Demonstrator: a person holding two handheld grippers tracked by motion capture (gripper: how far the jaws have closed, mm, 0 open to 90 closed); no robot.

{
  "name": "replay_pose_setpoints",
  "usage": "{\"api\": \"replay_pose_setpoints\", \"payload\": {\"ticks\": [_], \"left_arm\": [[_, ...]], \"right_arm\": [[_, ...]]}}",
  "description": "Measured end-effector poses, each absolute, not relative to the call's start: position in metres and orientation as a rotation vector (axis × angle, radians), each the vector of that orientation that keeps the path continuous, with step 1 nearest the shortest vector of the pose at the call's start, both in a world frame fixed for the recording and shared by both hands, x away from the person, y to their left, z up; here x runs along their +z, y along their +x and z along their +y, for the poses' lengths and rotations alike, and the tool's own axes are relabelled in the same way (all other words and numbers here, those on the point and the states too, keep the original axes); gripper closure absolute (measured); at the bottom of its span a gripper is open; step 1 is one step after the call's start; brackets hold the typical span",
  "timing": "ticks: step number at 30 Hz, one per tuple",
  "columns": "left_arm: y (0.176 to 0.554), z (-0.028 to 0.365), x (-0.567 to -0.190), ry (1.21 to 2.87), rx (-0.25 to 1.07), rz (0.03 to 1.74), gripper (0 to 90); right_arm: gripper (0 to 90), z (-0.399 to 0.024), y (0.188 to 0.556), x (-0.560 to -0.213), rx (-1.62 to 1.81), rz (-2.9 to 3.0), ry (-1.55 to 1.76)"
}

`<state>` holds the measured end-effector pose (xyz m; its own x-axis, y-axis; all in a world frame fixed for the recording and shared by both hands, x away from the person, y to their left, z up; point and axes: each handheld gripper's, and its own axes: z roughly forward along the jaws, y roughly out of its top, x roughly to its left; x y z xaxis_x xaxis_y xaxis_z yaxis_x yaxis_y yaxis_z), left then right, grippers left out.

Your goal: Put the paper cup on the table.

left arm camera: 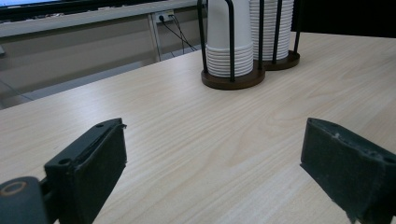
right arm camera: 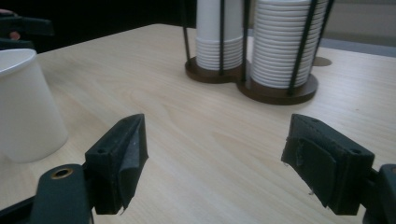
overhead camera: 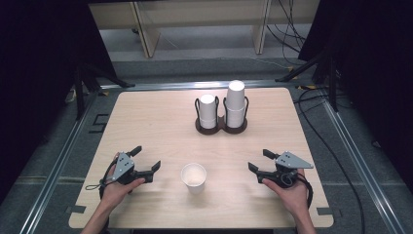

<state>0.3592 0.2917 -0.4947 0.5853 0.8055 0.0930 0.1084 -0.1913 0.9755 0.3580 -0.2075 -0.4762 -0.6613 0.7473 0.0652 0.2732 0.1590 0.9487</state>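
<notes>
Near the front edge of the tabletop [overhead camera: 146, 122], about midway along it, a single white paper cup [overhead camera: 194, 177] stands upright with its mouth up, apart from everything else. The left gripper [overhead camera: 145, 165] rests near the front left corner and the right gripper [overhead camera: 260, 162] toward the front right corner, each held low in a hand and angled inward toward the cup. Both have their jaws spread wide with nothing between them; neither touches the cup. That flanking stance suggests the cup is the thing to be picked up, probably to join the stacks toward the back edge, where a dark two-slot holder [overhead camera: 221, 126] keeps a shorter stack [overhead camera: 208, 111] and a taller stack [overhead camera: 235, 102] of upturned cups upright inside wire hoops.

The high view gives the whole layout and shows the cup centred between the hands. The right gripper view brings the cup [right arm camera: 25, 107] close at its left edge, well outside the gap of the jaws, so the gripper would have to swing toward it. The left gripper view looks past bare wood to the holder [left arm camera: 233, 79], with the stacked rims plainly legible.
</notes>
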Motion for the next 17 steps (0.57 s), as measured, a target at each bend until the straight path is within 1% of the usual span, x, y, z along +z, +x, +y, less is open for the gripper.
{"api": "replay_pose_setpoints", "payload": {"ticks": [4, 6, 7, 8, 17], "left_arm": [[0.357, 0.292, -0.494, 1.686, 0.748, 0.753, 6.2], [0.359, 0.291, -0.495, 1.659, 0.747, 0.731, 6.0], [0.357, 0.292, -0.494, 1.672, 0.745, 0.741, 5.9], [0.359, 0.292, -0.495, 1.656, 0.744, 0.731, 5.9], [0.358, 0.292, -0.496, 1.683, 0.711, 0.711, 6.0]], "right_arm": [[21.3, -0.214, 0.359, -0.478, 1.516, 1.969, 1.004], [21.2, -0.218, 0.358, -0.478, 1.503, 1.963, 1.038], [21.1, -0.218, 0.358, -0.479, 1.524, 1.934, 1.051], [21.1, -0.221, 0.359, -0.478, 1.506, 1.94, 1.028], [20.9, -0.228, 0.361, -0.481, 1.508, 1.88, 1.04]]}}
